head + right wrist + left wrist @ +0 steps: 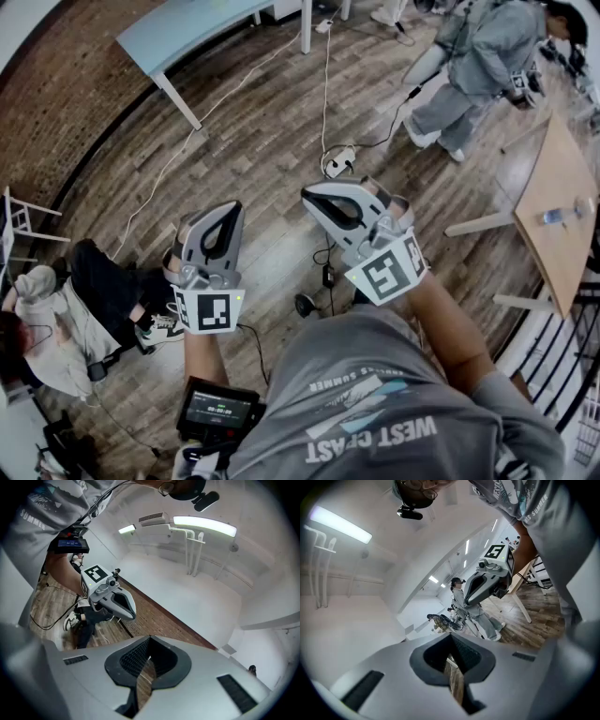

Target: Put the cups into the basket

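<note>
No cup and no basket shows in any view. The person holds both grippers up in front of the chest, side by side above a wooden floor. My left gripper point(228, 208) is shut with nothing between its jaws; its own view shows the tips point(451, 638) meeting. My right gripper point(317, 194) is shut too and holds nothing, its tips point(149, 641) closed to a thin slit. Each gripper appears in the other's view: the right gripper point(485, 581) in the left gripper view, the left gripper point(112, 599) in the right gripper view.
A pale blue table point(187, 33) stands at the far left, a wooden table point(553, 169) with a bottle point(555, 215) at the right. One person point(478, 56) stands at the back right, another point(56, 319) sits on the floor at the left. Cables and a power strip point(339, 161) lie ahead.
</note>
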Demonstrator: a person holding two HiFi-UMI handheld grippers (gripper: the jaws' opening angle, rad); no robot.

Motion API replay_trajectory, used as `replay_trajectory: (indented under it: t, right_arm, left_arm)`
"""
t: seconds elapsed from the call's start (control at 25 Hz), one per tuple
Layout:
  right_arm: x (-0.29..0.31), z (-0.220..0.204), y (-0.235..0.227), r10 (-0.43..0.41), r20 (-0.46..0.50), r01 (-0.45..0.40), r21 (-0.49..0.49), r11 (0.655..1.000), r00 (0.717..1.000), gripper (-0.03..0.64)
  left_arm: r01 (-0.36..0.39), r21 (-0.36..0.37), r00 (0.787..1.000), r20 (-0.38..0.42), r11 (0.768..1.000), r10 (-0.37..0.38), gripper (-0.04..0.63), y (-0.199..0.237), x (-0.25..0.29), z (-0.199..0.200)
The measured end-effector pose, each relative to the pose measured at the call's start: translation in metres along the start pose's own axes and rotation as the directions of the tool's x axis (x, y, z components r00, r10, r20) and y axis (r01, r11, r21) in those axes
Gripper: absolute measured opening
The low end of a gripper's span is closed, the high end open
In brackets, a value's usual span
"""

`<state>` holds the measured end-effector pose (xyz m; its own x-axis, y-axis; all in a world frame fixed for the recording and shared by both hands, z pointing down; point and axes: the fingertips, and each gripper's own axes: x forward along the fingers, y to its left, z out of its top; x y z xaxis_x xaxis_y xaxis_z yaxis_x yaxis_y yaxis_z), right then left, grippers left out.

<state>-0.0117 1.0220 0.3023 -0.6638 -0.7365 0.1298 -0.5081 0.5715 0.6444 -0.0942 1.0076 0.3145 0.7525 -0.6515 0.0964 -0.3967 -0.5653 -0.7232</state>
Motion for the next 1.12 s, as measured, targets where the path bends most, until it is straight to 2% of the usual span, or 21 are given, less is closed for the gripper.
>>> replay_trajectory:
  t: [1.12]
  right_arm:
    - [0.02,0.008,0.007,-0.018,0.007,0.018,0.069,0.997,1.0,0.014]
  left_arm:
    - [0.005,-0.011,1.0,0.002,1.0,-0.005,0.0,0.011,-0.015,-0.017]
